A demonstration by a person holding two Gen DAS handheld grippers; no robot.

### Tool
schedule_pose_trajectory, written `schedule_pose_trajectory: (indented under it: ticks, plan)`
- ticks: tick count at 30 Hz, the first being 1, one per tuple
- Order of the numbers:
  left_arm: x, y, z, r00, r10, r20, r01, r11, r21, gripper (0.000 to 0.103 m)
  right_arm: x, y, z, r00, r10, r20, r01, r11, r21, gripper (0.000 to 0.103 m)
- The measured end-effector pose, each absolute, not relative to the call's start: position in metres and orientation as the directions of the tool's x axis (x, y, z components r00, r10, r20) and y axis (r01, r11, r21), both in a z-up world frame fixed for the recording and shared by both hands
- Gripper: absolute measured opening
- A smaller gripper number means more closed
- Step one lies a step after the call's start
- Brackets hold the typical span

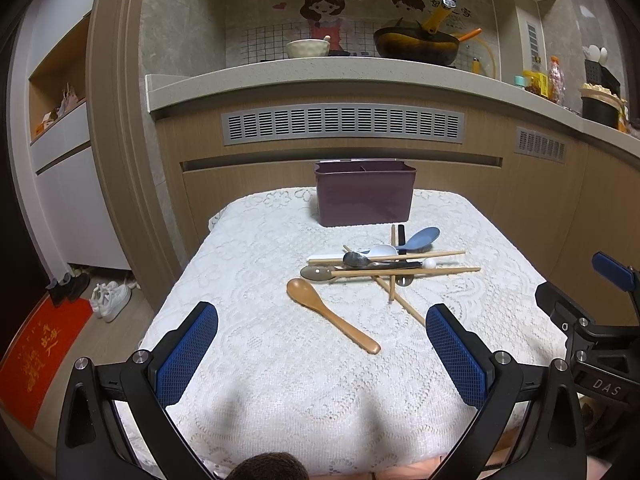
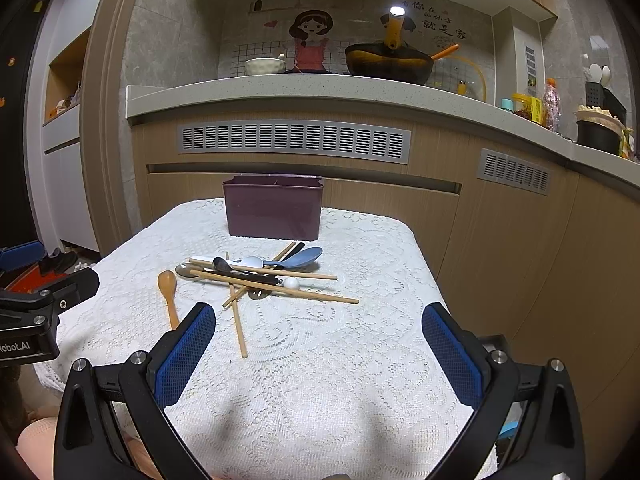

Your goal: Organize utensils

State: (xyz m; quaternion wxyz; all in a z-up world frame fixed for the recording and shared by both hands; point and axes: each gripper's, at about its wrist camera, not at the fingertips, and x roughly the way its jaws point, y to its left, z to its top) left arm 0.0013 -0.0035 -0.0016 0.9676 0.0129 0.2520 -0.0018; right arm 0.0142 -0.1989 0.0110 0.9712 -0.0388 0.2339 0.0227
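Left wrist view: a dark purple utensil caddy (image 1: pixel 365 194) with inner dividers stands at the far end of the lace-covered surface (image 1: pixel 280 380). In front of it lies a heap of chopsticks (image 1: pixel 404 272) crossed over spoons; a brown wooden spoon (image 1: pixel 332 314) lies apart, nearer than the heap. The left gripper (image 1: pixel 322 354) has its jaws wide apart, empty. "DAS" shows on the right gripper (image 1: pixel 592 344).

Right wrist view: the caddy (image 2: pixel 274 208) stands behind the same heap (image 2: pixel 260 274). The right gripper (image 2: pixel 319 354) also gapes, holding nothing. The left gripper (image 2: pixel 28 320) reads "obot.AI".
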Motion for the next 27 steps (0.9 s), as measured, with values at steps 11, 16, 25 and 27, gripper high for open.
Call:
schedule_pose_trajectory:
  ticks: [11,16,25,27]
  plan:
    - [0.0014,-0.0040,-0.0020,0.873,0.002,-0.487,0.012,1.000,0.026,0.103,0.0122,-0.1988,0.0112,0.893,0.031,-0.449,-0.069,0.995,-0.069,0.103]
    - [0.0012,-0.0045,-0.0030,0.873,0.001,-0.488,0.014,1.000,0.028,0.103,0.0120,-0.1982,0.0111,0.893,0.030,-0.449,-0.068,0.995,-0.070,0.103]
    - [0.0011,-0.0052,-0.0048,0.871,0.002,-0.491,0.014,1.000,0.028,0.103,0.0118,-0.1986,0.0107,0.893,0.031,-0.448,-0.069,0.995,-0.069,0.103]
    - [0.0010,-0.0053,-0.0050,0.871,0.001,-0.491,0.014,1.000,0.028,0.103,0.0116,-0.1988,0.0110,0.894,0.031,-0.448,-0.069,0.995,-0.069,0.103]
